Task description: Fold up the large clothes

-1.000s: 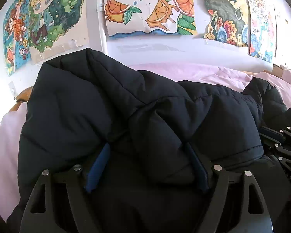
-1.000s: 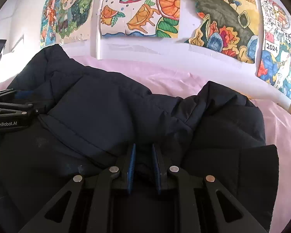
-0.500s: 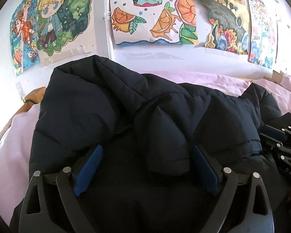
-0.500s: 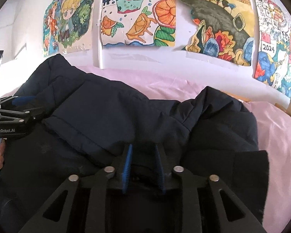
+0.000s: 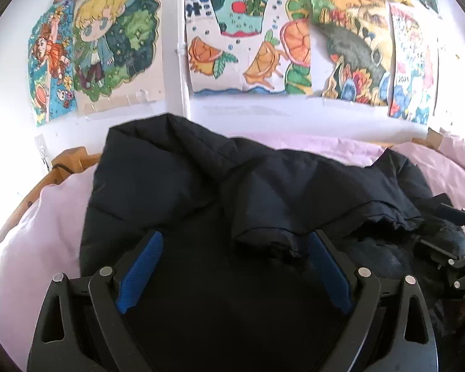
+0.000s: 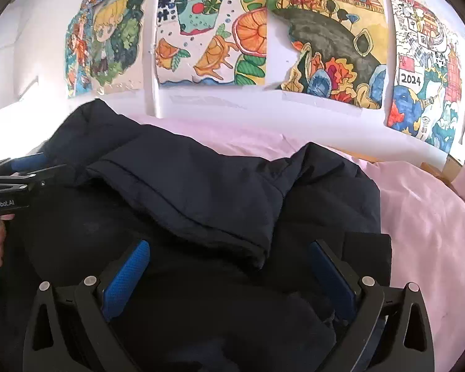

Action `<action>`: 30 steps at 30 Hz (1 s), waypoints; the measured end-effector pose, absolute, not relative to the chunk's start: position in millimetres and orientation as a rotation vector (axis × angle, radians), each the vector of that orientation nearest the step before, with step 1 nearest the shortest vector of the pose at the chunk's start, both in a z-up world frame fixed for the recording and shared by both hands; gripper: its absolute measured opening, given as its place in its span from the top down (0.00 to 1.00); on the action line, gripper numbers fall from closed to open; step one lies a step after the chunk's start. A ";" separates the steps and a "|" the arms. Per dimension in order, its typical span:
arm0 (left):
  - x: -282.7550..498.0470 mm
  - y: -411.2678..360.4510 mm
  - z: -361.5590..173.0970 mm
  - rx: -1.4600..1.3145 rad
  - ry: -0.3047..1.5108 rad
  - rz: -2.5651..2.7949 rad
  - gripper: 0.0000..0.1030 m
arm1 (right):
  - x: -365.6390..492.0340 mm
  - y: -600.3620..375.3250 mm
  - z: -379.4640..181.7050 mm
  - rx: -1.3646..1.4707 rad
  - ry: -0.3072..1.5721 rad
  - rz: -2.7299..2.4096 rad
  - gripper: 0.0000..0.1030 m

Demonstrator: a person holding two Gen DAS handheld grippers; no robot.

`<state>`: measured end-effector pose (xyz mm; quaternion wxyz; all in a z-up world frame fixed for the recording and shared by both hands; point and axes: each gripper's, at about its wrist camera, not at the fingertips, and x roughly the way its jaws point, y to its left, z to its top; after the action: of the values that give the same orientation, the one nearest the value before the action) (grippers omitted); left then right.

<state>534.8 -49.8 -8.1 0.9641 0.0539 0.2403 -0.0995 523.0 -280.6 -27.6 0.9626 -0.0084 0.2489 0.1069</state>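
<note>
Both grippers stand spread wide and grasp nothing. From the left wrist camera, the left gripper (image 5: 234, 268) has its blue pads well apart, with the end of a folded-over flap of the dark puffer jacket (image 5: 176, 179) lying loose between them, nearer the right-hand pad. From the right wrist camera, the right gripper (image 6: 229, 271) has just been opening; its blue pads stand clear of the cloth, and the hem of the folded flap lies between them, untouched. The jacket rests on a bed covered with a pink sheet (image 6: 424, 217), its long axis running from 9 to 3 o'clock across both views, parallel to the wall of children's drawings (image 6: 210, 31) at 12 o'clock. The jacket's raised collar end sits at 11 o'clock of the left gripper, so the left hand seems nearer to it; the bunched end at 1 o'clock is nearer the right. No containers are in view. The lengthwise fold looks laid, with an end-to-end fold likely next.
</note>
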 end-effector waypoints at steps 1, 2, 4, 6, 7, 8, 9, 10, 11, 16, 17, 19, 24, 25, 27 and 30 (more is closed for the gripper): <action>532.0 -49.8 -6.0 0.107 0.477 -0.200 0.11 | 520.8 -280.0 -25.7 -0.019 0.503 0.220 0.00; 529.3 -50.0 -3.7 0.105 0.469 -0.199 0.11 | 518.1 -279.2 -23.4 -0.023 0.502 0.225 0.00; 523.7 -50.3 0.4 0.100 0.454 -0.202 0.11 | 514.2 -278.0 -19.4 -0.029 0.499 0.228 0.00; 516.8 -50.4 4.6 0.094 0.446 -0.207 0.11 | 508.8 -278.7 -14.0 -0.025 0.493 0.229 0.00; 513.4 -50.4 6.4 0.090 0.446 -0.212 0.11 | 506.8 -279.2 -12.2 -0.021 0.491 0.230 0.00; 509.1 -50.3 8.3 0.088 0.448 -0.215 0.11 | 504.0 -280.7 -9.8 -0.013 0.490 0.232 0.00; 504.7 -49.7 10.4 0.086 0.450 -0.221 0.11 | 499.9 -282.5 -6.1 -0.002 0.489 0.236 0.00; 499.7 -49.0 12.4 0.084 0.449 -0.225 0.11 | 497.6 -283.3 -3.7 0.003 0.488 0.236 0.00; 492.2 -47.5 15.7 0.077 0.437 -0.230 0.11 | 493.8 -284.3 -0.8 0.008 0.487 0.238 0.00; 463.9 -42.1 29.5 0.040 0.429 -0.235 0.05 | 468.1 -288.6 16.5 0.016 0.480 0.236 0.00; 455.3 -42.3 33.3 0.047 0.426 -0.235 0.03 | 460.6 -289.2 21.5 0.014 0.478 0.239 0.00; 441.2 -43.3 38.5 0.071 0.414 -0.234 0.01 | 446.2 -290.2 30.1 0.010 0.470 0.242 0.00; 394.9 -43.3 52.3 0.116 0.393 -0.238 0.01 | 403.5 -290.8 46.8 0.009 0.476 0.277 0.00; 388.0 -41.9 53.8 0.114 0.397 -0.243 0.01 | 394.8 -290.6 49.7 0.005 0.478 0.281 0.00; 370.4 -41.2 57.4 0.119 0.416 -0.277 0.01 | 370.4 -290.2 57.7 -0.006 0.481 0.293 0.00; 344.5 -41.2 62.5 0.149 0.439 -0.330 0.01 | 341.8 -287.6 67.3 -0.017 0.506 0.330 0.00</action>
<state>344.5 -41.2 62.5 0.9598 0.0733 0.2165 -0.1630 341.8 -287.6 67.3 0.9547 -0.0084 0.2491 0.1625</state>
